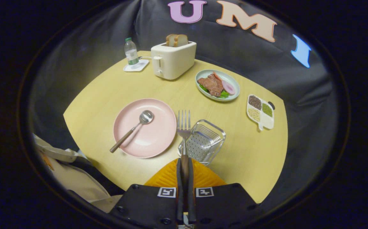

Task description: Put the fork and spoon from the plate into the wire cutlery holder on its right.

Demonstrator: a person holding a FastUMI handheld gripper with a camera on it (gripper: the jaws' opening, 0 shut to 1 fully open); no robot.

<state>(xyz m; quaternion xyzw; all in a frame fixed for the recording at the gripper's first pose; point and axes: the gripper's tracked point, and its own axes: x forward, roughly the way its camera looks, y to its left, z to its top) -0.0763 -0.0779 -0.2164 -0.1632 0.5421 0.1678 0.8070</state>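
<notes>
The gripper point(184, 165) is clamped on the wooden-handled steel fork point(184, 125), apparently above the silver wire cutlery holder point(203, 141); the matching spoon point(133, 129) remains on the round pink plate point(158, 140).

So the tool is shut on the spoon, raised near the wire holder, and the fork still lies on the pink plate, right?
Not quite: the two are swapped. The gripper view shows the tool shut on the fork, its tines raised beside the wire holder. The spoon is what lies on the pink plate.
</notes>
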